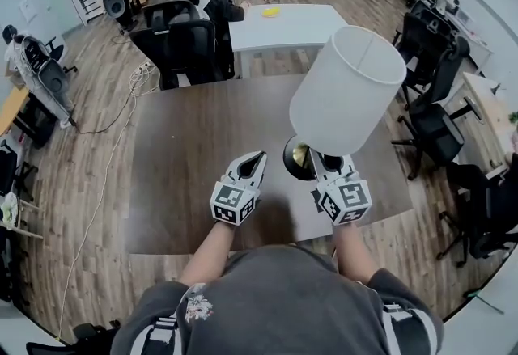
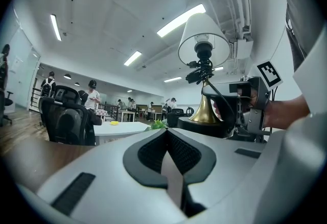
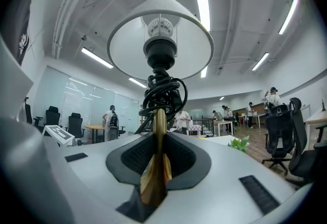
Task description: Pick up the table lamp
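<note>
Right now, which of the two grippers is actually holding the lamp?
The right gripper: it is clamped on the brass stem of the table lamp. The left gripper is shut on nothing.

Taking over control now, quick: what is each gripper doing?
Left gripper: closed, nothing held.
Right gripper: closed on the brass stem of the table lamp.

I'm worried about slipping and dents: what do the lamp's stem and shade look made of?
The lamp stem: likely polished brass or brass-plated metal, judging by its shiny gold reflections. The shade: matte white, probably fabric or paper; no gloss shows.
</note>
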`<state>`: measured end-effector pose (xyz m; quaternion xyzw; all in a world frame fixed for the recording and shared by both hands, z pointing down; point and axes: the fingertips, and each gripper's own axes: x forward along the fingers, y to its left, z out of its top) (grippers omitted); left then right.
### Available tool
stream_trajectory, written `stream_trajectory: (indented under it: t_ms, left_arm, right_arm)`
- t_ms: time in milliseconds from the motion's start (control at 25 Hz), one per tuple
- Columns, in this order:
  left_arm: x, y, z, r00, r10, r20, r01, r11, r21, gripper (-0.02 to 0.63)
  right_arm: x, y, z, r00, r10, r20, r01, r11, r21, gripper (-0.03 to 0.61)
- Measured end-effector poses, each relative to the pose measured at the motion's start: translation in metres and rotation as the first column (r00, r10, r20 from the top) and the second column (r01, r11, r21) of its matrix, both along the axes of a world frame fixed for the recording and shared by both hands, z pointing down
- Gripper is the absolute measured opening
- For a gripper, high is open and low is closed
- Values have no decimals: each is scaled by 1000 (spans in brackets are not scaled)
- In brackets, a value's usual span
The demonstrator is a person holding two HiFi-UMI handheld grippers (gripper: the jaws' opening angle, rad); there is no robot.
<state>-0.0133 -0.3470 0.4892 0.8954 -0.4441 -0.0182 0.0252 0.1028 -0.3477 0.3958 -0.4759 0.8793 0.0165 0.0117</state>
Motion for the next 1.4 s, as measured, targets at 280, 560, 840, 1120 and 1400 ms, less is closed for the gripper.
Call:
stream_trajectory:
  t_ms: [280,560,840,1120,1400]
  left_arm:
    - [-2,-3,1,1000,-7,3,7,1000,-5,8]
    - [1,-6,4,1000,-4,-3,4,1000,-16,8]
    - [5,-9,5,1000,-4,-3,4,1000,-14,8]
    - [5,-9,2,1000,-6,-8,6,1000,-13,8]
    - [6,-8,6,1000,-11,-3,10,1000,-15,8]
  right_arm:
    - [3,-6,1,1000,16,-12,-16,1000,4,95]
    - [8,-11,4,999,45,-14,-45,999,10,95]
    - [12,-17,4,998,59,-32,-58,998,27,95]
    - [11,-16,8,997,59,-44,-58,998,24,95]
    - [13,-13,10,996,61,-59,-59,998,32,95]
